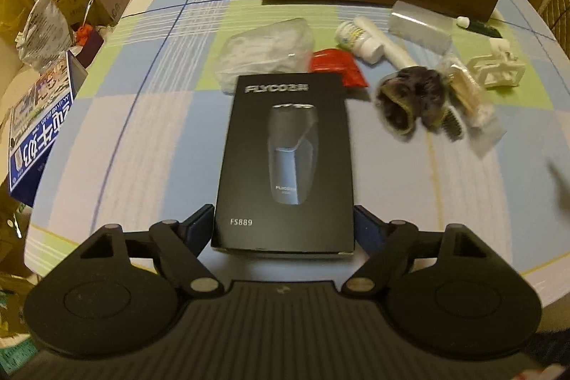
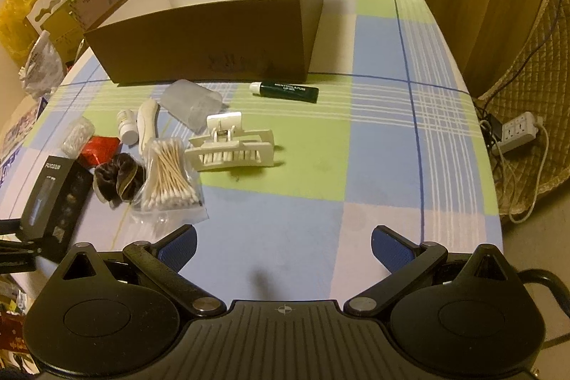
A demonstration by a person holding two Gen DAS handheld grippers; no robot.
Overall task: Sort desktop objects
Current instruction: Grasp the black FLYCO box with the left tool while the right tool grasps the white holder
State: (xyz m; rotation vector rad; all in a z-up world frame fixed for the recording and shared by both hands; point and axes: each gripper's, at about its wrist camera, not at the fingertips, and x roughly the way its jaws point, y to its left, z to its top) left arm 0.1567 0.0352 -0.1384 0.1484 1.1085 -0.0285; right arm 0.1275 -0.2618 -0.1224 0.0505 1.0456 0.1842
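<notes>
My left gripper (image 1: pixel 284 223) has its blue-padded fingers (image 1: pixel 199 219) pressed against both long sides of the black cardboard shaver box (image 1: pixel 285 162) printed FLYCO and FS889 — it is clamped on the box's near end. In the right wrist view the same box looks raised off the checked blue, green and white tablecloth (image 2: pixel 384 145), tilted, at the near left of the table. My right gripper (image 2: pixel 284 248) is spread wide with nothing between its fingers, hovering over bare cloth near the table's near edge.

The open brown cardboard box with a white inside (image 2: pixel 213 34) stands at the far side of the table. Just in front of it lie a dark green lip-balm tube with a white cap (image 2: pixel 285 91) and a clear frosted plastic case (image 2: pixel 192 102). Nearer, a white plastic hair claw clip (image 2: pixel 231 145) sits in the middle. Left of it is a clear bag of wooden cotton swabs (image 2: pixel 171 180), touching a dark brown velvet scrunchie (image 2: pixel 117 182). Farther left are a small white pill bottle (image 2: pixel 128 129), a white curved plastic handle (image 2: pixel 148 123), a red foil packet (image 2: pixel 99 148) and a clear tub of cotton buds (image 2: pixel 76 134) — all close together.
</notes>
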